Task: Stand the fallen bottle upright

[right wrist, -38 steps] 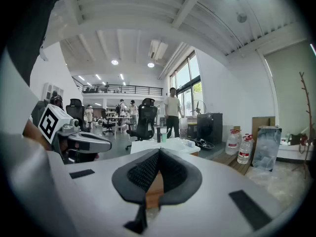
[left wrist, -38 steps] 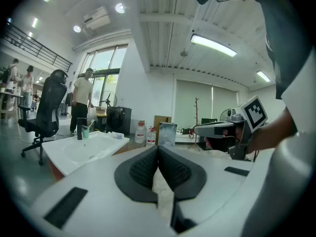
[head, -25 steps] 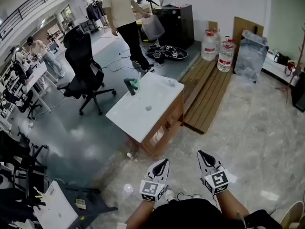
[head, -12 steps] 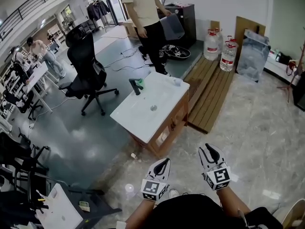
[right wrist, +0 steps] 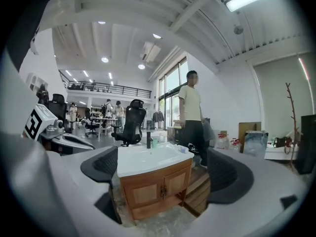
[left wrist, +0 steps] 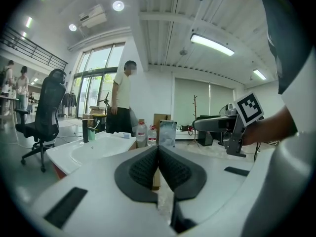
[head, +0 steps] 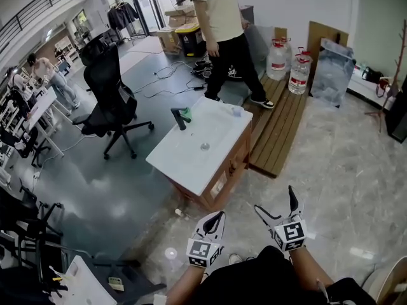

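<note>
A small clear bottle (head: 236, 111) lies on its side at the far right corner of the white basin top (head: 181, 161), which sits on a wooden cabinet. It also shows in the right gripper view as the bottle (right wrist: 183, 149). Both grippers hang well short of the cabinet, over the stone floor. My left gripper (head: 216, 219) is shut with nothing in it, its pads (left wrist: 148, 167) pressed together. The jaws of my right gripper (head: 278, 208) are opening, spread wide in its own view (right wrist: 165, 171) with nothing between them.
A black faucet (head: 178, 118) and a green cup (head: 185, 113) stand at the basin's far left. A person (head: 224, 37) stands just beyond the cabinet. A black office chair (head: 108, 97) is on the left. Wooden boards (head: 280, 122) and water jugs (head: 278, 59) lie to the right.
My right gripper's jaws have spread from shut to wide apart. The person has walked to the right, behind the cabinet. The left gripper stays shut.
</note>
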The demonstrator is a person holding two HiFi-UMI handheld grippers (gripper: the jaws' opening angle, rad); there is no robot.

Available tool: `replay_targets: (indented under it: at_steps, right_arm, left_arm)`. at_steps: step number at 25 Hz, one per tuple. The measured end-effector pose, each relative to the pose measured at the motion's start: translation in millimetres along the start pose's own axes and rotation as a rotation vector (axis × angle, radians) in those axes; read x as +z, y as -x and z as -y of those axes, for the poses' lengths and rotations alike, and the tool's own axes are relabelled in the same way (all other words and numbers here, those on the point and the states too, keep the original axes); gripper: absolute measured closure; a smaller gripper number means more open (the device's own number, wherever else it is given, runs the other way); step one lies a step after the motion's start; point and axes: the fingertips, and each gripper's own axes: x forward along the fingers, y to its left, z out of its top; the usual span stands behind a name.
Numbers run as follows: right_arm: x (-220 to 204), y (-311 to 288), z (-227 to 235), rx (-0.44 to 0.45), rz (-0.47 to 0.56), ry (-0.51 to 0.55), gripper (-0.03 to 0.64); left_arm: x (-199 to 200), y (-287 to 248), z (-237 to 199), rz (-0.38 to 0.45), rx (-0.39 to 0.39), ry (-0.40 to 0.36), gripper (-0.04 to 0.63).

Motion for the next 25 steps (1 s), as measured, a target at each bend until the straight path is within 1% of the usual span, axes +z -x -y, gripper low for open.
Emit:
replay_targets:
  at_steps: [2, 5, 9, 13, 17, 22, 25]
  right_arm:
    - [-3.8, -7.9, -0.4, 0.008, -0.019, 0.012, 0.020]
    - [-8.6, -20.0, 8.4, 0.011, -0.041, 0.024, 0.018]
    - [-7.1, -41.6, 30.0, 0.015, -0.045, 0.016, 0.018]
    - [-9.5, -71.7, 56.3, 0.041, -0.057, 0.001, 0.018]
    - [-2.7, -113.1, 88.4, 0.070, -0.058, -0.006, 0.018]
    - [2.7, -158.2, 145.0, 0.106, -0.066, 0.017, 0.020]
    - [-0.2, -180.3, 178.1, 0.111, -0.077, 0.017, 0.020]
  left_arm:
    - [-0.7, -7.9, -7.7, -0.002, -0.004, 0.003, 0.578]
    - [-0.5, -25.8, -15.3, -0.001, -0.012, 0.009, 0.578]
    - [3.2, -54.9, -22.1, -0.006, -0.020, 0.010, 0.577]
    - [12.1, -93.7, -32.0, -0.006, -0.004, 0.017, 0.578]
    - [30.0, -148.0, -47.2, 0.003, 0.013, 0.023, 0.578]
    - [53.0, -221.6, -56.7, 0.012, 0.003, 0.020, 0.578]
    - [64.3, -258.5, -59.3, 0.009, 0.002, 0.011, 0.578]
